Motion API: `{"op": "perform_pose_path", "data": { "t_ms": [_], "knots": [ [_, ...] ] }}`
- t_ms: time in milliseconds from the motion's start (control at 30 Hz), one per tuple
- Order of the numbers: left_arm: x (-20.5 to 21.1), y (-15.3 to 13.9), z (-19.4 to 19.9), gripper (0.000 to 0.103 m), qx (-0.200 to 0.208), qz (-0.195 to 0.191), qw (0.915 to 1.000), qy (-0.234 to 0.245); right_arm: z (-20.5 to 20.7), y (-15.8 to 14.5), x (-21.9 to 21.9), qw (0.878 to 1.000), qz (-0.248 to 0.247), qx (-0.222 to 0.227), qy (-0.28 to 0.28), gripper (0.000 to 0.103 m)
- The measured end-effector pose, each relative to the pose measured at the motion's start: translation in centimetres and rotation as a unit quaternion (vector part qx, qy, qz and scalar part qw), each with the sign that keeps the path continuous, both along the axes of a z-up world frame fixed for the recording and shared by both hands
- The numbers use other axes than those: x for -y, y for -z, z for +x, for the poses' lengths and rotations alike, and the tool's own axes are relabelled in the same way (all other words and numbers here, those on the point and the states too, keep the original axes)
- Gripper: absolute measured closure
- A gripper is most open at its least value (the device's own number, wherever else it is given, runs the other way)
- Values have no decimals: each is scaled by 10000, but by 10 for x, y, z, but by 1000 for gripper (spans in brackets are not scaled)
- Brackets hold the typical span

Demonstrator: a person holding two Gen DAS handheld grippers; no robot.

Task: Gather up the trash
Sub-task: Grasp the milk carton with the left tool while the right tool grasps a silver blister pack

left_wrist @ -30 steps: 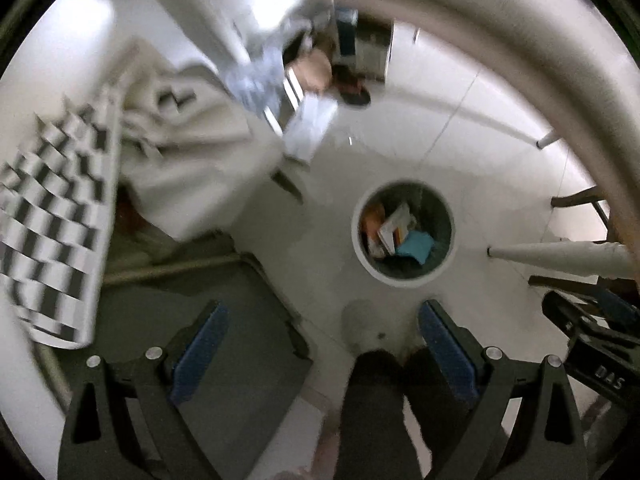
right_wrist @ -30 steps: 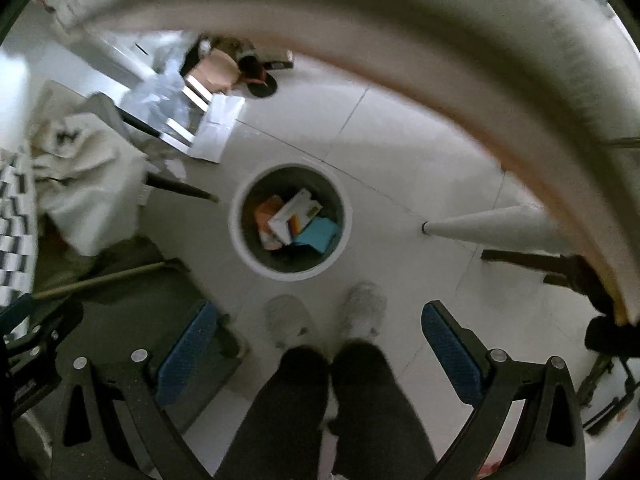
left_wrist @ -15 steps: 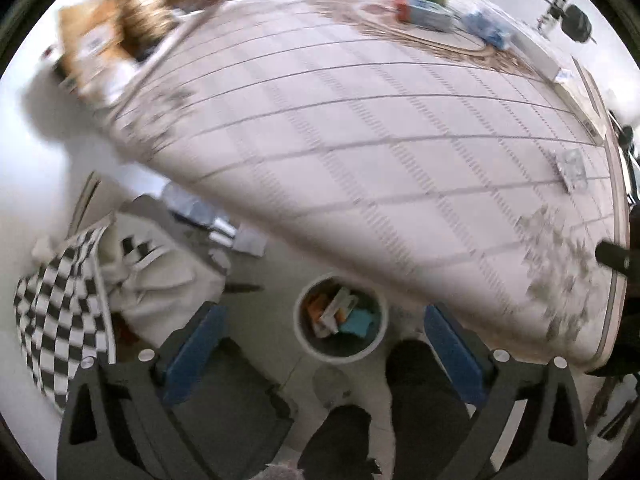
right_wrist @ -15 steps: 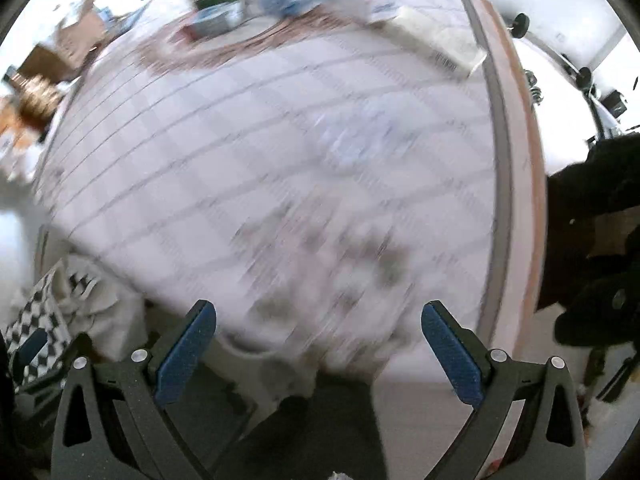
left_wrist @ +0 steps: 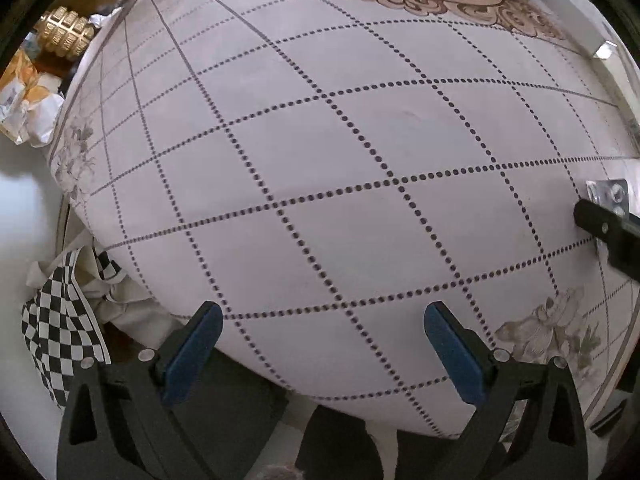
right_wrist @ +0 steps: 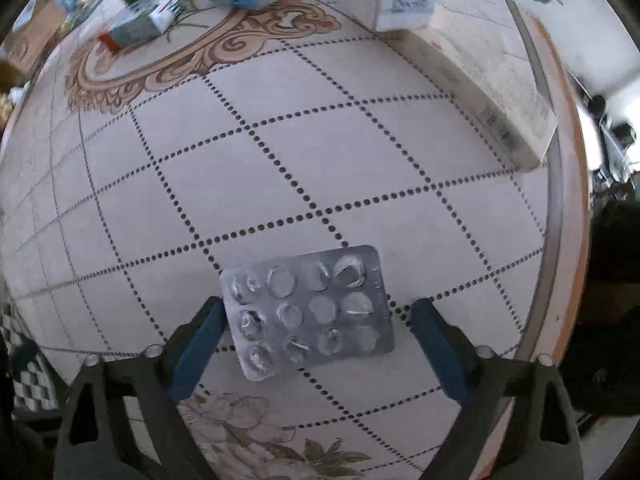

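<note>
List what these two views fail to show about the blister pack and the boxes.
- Blister pack, right wrist view: whether any pills remain; foil glare hides it.
- Same pack, left wrist view: mostly covered by the right gripper's finger.
- Boxes, right wrist view: labels blurred, tops cut off by the frame edge.

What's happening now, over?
Both grippers open. Right gripper straddles empty blister pack flat on tablecloth. Left gripper over bare cloth. Nothing blocking.
</note>
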State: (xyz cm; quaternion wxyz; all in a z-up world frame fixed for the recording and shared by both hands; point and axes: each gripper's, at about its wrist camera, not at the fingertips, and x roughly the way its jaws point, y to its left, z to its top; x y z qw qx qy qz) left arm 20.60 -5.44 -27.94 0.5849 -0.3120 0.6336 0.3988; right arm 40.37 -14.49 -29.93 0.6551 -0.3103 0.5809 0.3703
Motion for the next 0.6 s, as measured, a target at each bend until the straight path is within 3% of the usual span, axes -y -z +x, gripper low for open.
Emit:
{"op": "perform_pose_path", "data": {
  "t_ms": [167,333,467,600],
  "knots": [
    [-23,-9,18,0,81,-5,9998,-185,16,-24,-11,9997,193,-150,-56,42],
    [-92,-28,58,0,454,164,9985,-273,77,-34,-46,9970,315,-352,611,42],
    [-152,-42,100,0,643,340,9973,47,120,-26,-77,9918,280,-555,1120,41],
    [-193,-50,138,0,929,208,9941,526,146,-27,-92,9869,342,-653,1436,41]
  ]
}}
